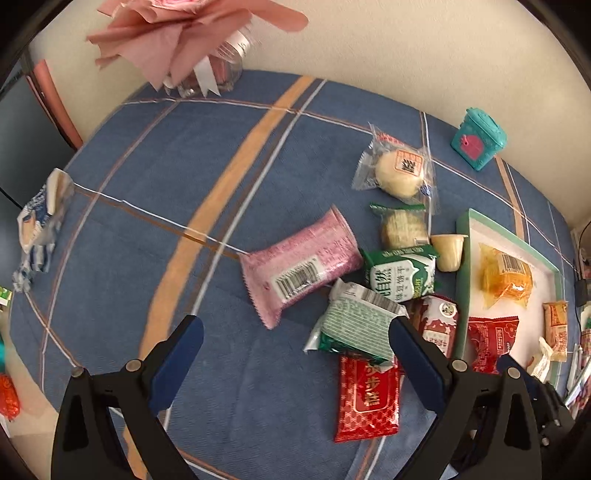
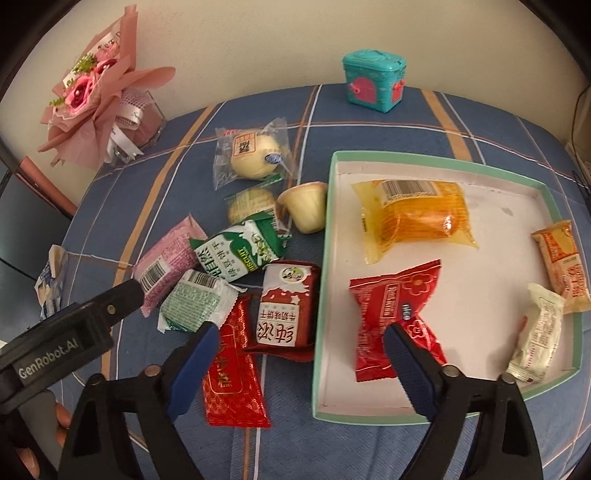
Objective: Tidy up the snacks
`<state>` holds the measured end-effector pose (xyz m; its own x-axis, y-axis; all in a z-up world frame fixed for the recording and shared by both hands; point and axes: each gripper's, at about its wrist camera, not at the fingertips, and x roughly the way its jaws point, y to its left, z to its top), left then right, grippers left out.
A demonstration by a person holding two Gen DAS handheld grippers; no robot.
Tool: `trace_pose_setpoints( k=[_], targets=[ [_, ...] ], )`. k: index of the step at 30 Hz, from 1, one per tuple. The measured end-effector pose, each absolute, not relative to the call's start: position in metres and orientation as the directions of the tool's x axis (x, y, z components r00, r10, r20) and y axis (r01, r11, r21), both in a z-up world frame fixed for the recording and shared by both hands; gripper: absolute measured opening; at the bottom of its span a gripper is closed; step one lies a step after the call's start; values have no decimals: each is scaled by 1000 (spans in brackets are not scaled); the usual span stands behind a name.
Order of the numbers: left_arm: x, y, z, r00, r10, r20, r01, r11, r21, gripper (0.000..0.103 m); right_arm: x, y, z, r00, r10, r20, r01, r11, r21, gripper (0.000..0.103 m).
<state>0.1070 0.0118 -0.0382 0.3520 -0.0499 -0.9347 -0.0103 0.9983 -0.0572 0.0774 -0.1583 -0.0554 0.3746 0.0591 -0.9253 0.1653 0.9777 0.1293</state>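
Fingers of the right gripper [image 2: 297,345] stand spread with nothing pressed between them; in the gap lies the near corner of the mint-rimmed tray [image 2: 320,317]. Just past its left finger sits a dark red biscuit box [image 2: 284,306], and under that finger a flat red packet [image 2: 231,380] runs toward the camera. By the right finger's tip a red wrapped candy [image 2: 397,314] lies inside the tray. Beyond it, deeper in the tray, are an orange-yellow packet [image 2: 417,218], a small orange sachet [image 2: 563,258] and a pale wrapped sweet [image 2: 537,328] off to the right.

Left gripper [image 1: 295,332] is likewise released, empty, over the blue plaid cloth [image 1: 184,166]. Its right finger touches or overlaps the edge of a pale green packet [image 1: 351,321]; which one, I cannot tell. Ahead between the fingers lies a pink wrapped bar [image 1: 299,266]. Farther right are a green-and-white biscuit box [image 1: 400,273], a round cracker in green wrap [image 1: 402,225], a jelly cup [image 1: 448,251] beside the tray wall, then a clear-wrapped bun [image 1: 400,171]. Far back stand a teal toy box [image 1: 478,138] and a pink bouquet [image 1: 177,33].
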Motion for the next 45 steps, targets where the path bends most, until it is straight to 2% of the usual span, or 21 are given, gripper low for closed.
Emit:
trace_pose_setpoints(
  k=[4, 11, 16, 19, 21, 24, 35, 45],
  targets=[
    [109, 7, -43, 334, -75, -940, -6, 997, -82, 100, 82, -152, -59, 378, 80, -922, 144, 979, 143, 74],
    [118, -1, -58, 285, -153, -946, -14, 986, -164, 100, 84, -151, -64, 358, 85, -930, 141, 980, 144, 60],
    [124, -16, -68, 260, -163, -952, 33, 987, -160, 99, 84, -150, -66, 354, 83, -932, 134, 981, 138, 60],
    [129, -22, -75, 248, -172, -953, 48, 985, -165, 92, 83, -151, -66, 353, 79, -932, 135, 982, 134, 60],
    [131, -28, -79, 241, -173, -955, 65, 985, -161, 81, 83, -153, -67, 349, 77, -934, 138, 981, 133, 60],
    [134, -33, -85, 226, -173, -959, 73, 984, -160, 72, 83, -154, -69, 341, 75, -937, 144, 981, 131, 60],
    [140, -41, -89, 233, -177, -956, 83, 983, -162, 64, 82, -157, -69, 336, 79, -939, 149, 979, 136, 60],
    [132, -33, -77, 247, -178, -953, 79, 983, -163, 62, 82, -156, -69, 336, 85, -938, 145, 979, 140, 60]
  ],
)
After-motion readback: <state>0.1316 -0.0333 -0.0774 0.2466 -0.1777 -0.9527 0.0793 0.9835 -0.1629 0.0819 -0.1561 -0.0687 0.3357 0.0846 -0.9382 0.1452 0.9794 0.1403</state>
